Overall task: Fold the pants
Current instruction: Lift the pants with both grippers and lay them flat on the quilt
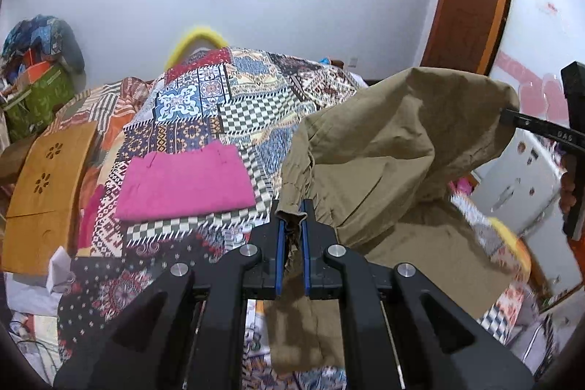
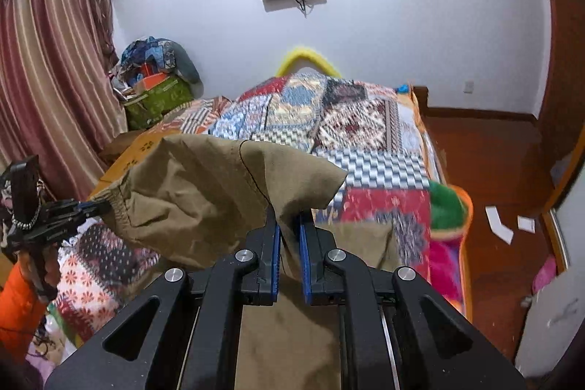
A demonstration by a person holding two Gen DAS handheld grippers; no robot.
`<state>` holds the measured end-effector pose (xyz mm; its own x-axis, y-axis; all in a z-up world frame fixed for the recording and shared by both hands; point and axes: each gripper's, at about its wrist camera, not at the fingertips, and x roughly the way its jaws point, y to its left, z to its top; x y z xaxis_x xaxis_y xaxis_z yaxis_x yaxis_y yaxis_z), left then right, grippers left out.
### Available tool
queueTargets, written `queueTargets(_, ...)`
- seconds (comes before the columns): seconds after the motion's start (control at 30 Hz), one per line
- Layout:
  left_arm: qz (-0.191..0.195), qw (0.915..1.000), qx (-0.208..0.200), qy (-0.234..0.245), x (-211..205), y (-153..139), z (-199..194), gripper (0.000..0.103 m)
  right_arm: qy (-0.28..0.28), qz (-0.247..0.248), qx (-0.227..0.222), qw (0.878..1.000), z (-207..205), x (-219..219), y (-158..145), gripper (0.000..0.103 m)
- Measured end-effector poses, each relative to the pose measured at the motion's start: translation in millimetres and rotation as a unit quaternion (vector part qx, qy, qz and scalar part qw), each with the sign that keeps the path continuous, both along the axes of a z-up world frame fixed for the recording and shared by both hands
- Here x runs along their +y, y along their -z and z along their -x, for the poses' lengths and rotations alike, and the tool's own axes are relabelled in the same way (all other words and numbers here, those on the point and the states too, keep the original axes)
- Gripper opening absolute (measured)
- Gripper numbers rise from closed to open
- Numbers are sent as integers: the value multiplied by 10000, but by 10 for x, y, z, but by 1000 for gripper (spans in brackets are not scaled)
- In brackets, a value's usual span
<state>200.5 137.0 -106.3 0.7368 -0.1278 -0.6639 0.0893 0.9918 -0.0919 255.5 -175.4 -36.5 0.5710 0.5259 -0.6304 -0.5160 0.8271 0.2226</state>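
Hanging above a patchwork bedspread (image 1: pixel 256 105), khaki pants (image 1: pixel 395 148) stretch between two tongs — left gripper (image 1: pixel 292 225) and right gripper (image 2: pixel 289 225) each clamped on the cloth.

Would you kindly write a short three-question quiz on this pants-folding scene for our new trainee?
1. True or false: the khaki pants lie flat on the patchwork bedspread.
2. What does the left gripper hold?
3. Which folded garment already lies on the bed? A) pink B) black C) white

Key:
1. False; both grippers hold them up above the bed.
2. A bunched edge of the khaki pants; the right gripper is shut on another part.
3. A, the pink garment.
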Motion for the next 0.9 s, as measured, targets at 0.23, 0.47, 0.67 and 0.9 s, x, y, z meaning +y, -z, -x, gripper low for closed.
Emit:
queueTargets(0.23,28,9997,254,33,-90,241,309,7,121,37,398,9991,373,-203,294,8)
queueTargets(0.47,-133,9989,438,64,-161,479,533,7,99,292,759,9966,692,-273,628,8)
queueTargets(0.67,-135,9976,673,38,-161,728,669,9,145,374,1050,9937,894,-347,920,8)
queueTargets(0.9,-133,9945,1034,-49,-120,1025,761,9,189,628,1362,9885,1061,-434,1201,8)
